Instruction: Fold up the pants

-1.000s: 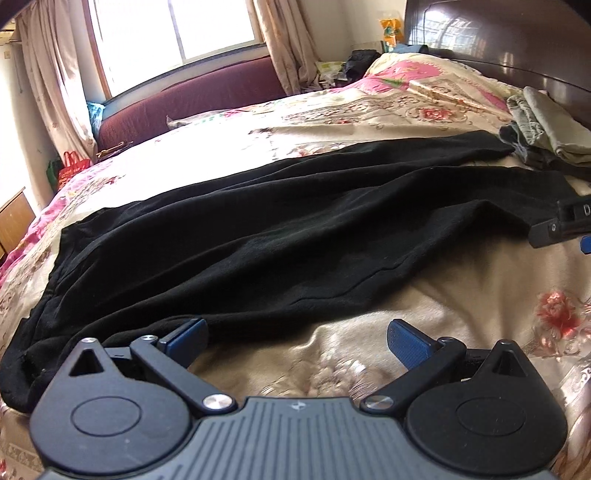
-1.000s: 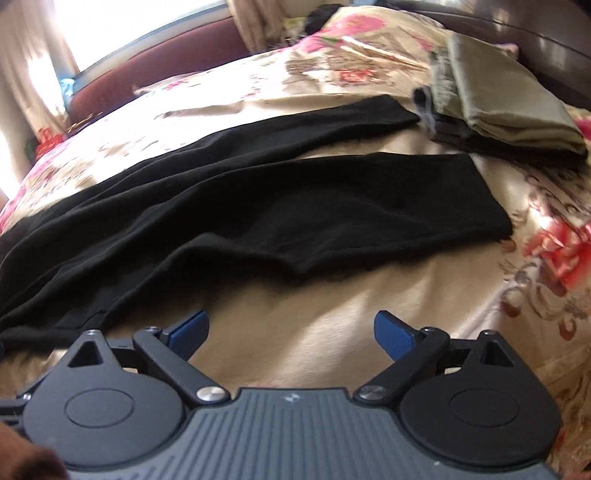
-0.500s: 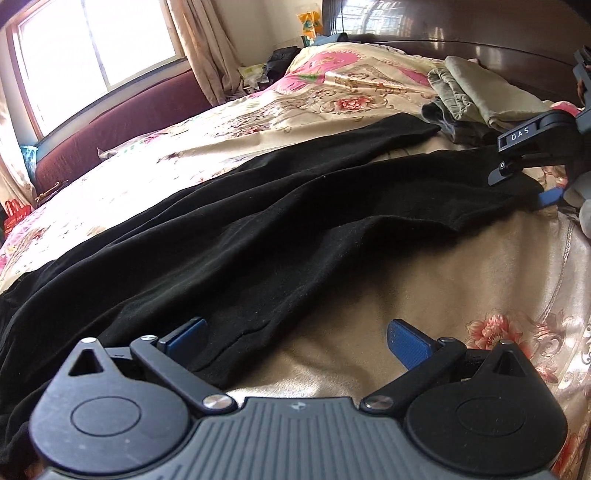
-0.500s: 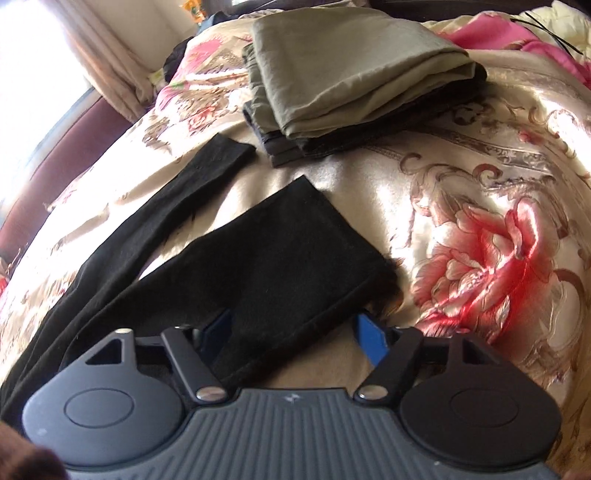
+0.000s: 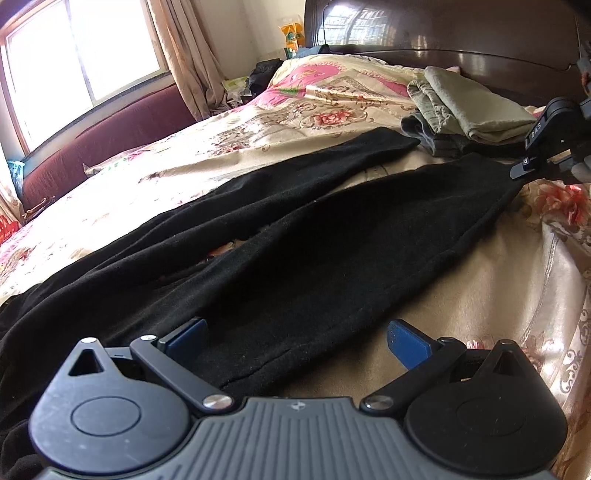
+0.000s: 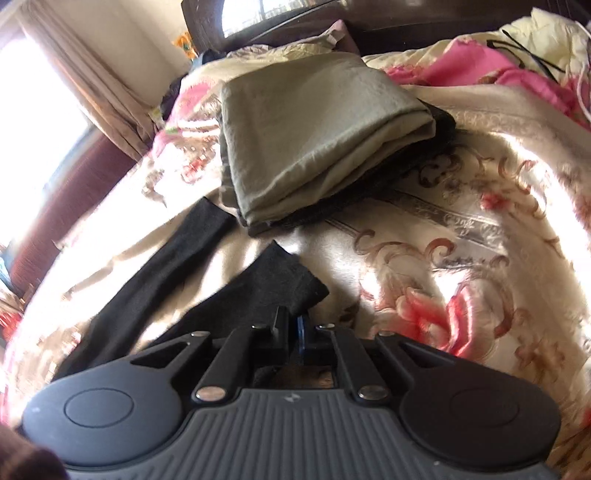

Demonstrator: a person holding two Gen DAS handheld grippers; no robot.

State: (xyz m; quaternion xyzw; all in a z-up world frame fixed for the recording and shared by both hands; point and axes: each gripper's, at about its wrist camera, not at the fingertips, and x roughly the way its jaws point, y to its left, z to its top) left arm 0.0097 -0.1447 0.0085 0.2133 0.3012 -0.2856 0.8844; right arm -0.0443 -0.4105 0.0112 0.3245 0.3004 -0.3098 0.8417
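Black pants (image 5: pixel 295 240) lie spread across the floral bedspread, legs pointing toward the headboard. My left gripper (image 5: pixel 297 338) is open, its blue pads (image 5: pixel 408 343) straddling the near edge of the closer leg, low over the cloth. My right gripper (image 6: pixel 291 323) is shut on the hem corner of the near pant leg (image 6: pixel 273 284); it also shows at the right edge of the left wrist view (image 5: pixel 546 155), holding that hem. The far leg (image 6: pixel 177 251) lies flat beside it.
A stack of folded olive and dark clothes (image 6: pixel 314 147) sits just past the pant hems, near the dark wooden headboard (image 5: pixel 443 33). A window and curtains (image 5: pixel 177 55) are on the far left. The bedspread (image 6: pixel 461 240) stretches to the right.
My right gripper went from open over the near leg's hem to shut on its corner. My left gripper moved closer over the near leg's edge and stayed open.
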